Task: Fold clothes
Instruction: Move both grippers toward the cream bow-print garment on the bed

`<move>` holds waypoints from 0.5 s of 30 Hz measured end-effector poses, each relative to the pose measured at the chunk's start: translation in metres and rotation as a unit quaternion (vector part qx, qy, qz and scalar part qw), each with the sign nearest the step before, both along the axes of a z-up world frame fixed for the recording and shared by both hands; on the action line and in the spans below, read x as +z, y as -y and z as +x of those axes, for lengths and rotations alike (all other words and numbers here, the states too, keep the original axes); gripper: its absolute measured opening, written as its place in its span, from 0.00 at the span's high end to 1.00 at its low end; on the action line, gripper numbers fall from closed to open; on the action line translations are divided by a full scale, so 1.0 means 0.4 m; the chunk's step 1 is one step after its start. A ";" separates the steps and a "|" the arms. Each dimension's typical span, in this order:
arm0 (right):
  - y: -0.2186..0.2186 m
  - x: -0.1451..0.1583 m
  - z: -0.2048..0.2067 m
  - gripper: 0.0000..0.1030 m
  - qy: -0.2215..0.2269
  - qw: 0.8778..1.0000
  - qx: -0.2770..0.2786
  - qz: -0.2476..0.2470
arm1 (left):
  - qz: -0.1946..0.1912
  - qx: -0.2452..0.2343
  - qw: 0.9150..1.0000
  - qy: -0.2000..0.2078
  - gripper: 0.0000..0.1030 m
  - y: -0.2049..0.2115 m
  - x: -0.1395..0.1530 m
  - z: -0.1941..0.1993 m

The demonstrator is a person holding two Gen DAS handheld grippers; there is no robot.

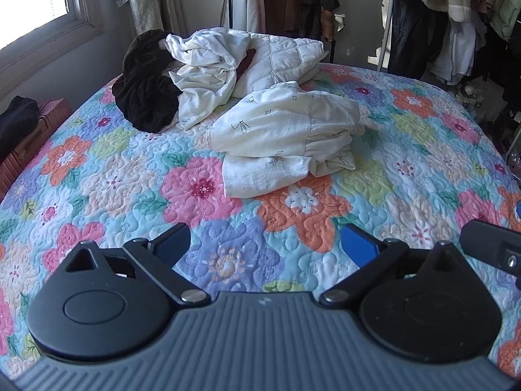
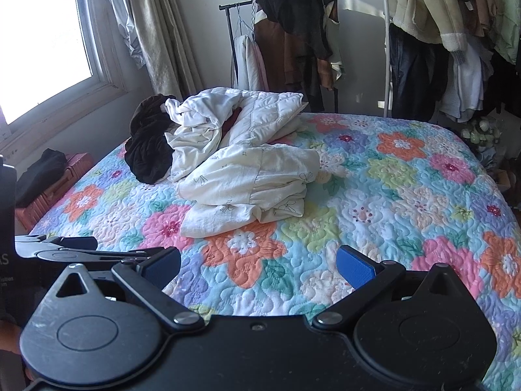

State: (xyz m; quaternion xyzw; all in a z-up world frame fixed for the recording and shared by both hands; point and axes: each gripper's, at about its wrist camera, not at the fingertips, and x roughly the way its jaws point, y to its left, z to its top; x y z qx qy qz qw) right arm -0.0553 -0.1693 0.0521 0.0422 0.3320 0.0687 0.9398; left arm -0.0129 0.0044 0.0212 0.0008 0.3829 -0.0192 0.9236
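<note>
Left wrist view: left gripper (image 1: 265, 244) spread wide, nothing between its jaws, above the floral quilt (image 1: 228, 260). Cream garment (image 1: 286, 140) lies crumpled mid-bed, well ahead.

Right wrist view: right gripper (image 2: 259, 265) likewise released and empty; cream garment (image 2: 250, 185) beyond it, a pile of clothes (image 2: 211, 127) behind.

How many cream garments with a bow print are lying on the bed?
2: one garment crumpled mid-bed, nearest the cameras; another behind it in the pile beside the dark cloth. More may be hidden there.
</note>
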 end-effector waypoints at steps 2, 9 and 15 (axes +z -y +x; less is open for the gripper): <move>0.000 0.007 -0.010 0.00 -0.001 1.000 0.002 0.000 | -0.004 -0.003 1.000 0.001 0.02 -0.001 0.007 -0.012; -0.004 0.030 -0.040 0.00 -0.002 1.000 0.001 -0.013 | -0.014 -0.014 1.000 -0.002 0.02 0.000 0.025 -0.043; -0.018 0.037 -0.049 0.00 0.000 0.999 0.018 -0.027 | -0.022 -0.012 1.000 -0.003 0.02 0.002 0.026 -0.053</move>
